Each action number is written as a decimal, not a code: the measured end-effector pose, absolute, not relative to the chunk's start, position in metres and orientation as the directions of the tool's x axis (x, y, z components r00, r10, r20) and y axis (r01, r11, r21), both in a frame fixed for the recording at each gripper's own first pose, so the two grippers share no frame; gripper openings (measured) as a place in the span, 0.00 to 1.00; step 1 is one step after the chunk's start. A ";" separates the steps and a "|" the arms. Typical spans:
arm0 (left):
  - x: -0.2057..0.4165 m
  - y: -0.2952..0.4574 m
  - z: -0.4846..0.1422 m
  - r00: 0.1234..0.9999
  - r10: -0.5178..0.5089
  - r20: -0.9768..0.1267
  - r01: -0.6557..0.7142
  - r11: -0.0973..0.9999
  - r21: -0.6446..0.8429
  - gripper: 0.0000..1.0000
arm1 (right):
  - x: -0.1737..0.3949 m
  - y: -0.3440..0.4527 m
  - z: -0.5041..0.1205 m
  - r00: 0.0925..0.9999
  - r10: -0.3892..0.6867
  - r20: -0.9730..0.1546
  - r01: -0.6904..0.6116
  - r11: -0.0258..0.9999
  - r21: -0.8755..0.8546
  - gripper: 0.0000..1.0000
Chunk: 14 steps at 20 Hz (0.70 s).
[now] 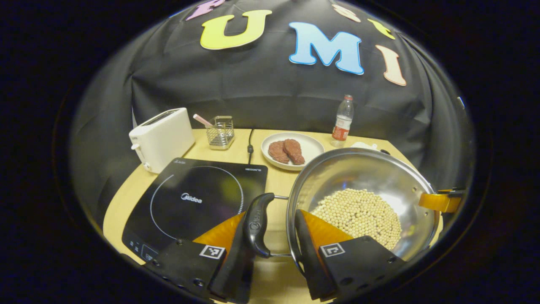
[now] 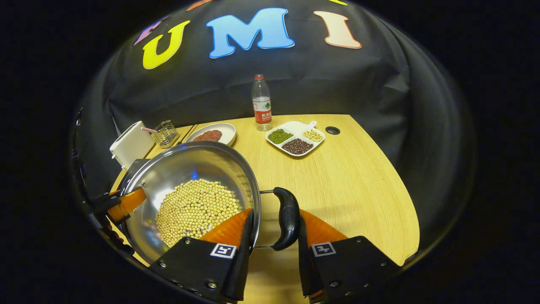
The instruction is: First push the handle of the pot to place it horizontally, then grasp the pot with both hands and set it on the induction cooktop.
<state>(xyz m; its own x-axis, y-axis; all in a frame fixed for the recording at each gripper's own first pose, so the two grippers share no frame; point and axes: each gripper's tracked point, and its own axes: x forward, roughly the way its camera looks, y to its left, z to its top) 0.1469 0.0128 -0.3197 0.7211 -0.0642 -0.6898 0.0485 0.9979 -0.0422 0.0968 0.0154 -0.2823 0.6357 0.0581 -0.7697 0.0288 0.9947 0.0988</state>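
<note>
Right gripper view — pot [image 2: 190,185] between fingers

**A wooden table before a black cloth wall**

The wall [image 2: 379,84] behind is black cloth; it hangs in soft folds and curves around the table. The table [image 2: 358,177] has a light wooden top with fine grain and a rounded edge. In the right gripper view a small dark round hole [image 2: 332,130] sits in the top near the far side. The light is warm and dim; it falls from above and makes the wood yellow. A black cable [image 1: 250,145] runs from the wall over the table's far edge.
</note>
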 end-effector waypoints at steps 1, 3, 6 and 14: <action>0.147 0.021 -0.315 0.724 -0.068 -0.687 0.053 0.998 -0.043 0.64 | 0.096 0.024 -0.279 0.639 0.056 -0.767 0.035 0.994 0.101 0.50; 0.151 0.038 -0.310 0.728 -0.075 -0.682 0.061 0.997 -0.044 0.64 | 0.097 0.040 -0.275 0.644 0.052 -0.763 0.046 0.993 0.106 0.50; 0.157 0.068 -0.303 0.736 -0.077 -0.673 0.071 0.997 -0.036 0.64 | 0.097 0.068 -0.269 0.645 0.053 -0.762 0.056 0.992 0.116 0.50; 0.174 0.148 -0.301 0.748 -0.076 -0.659 0.067 0.997 -0.040 0.63 | 0.106 0.146 -0.258 0.661 0.054 -0.748 0.059 0.991 0.124 0.50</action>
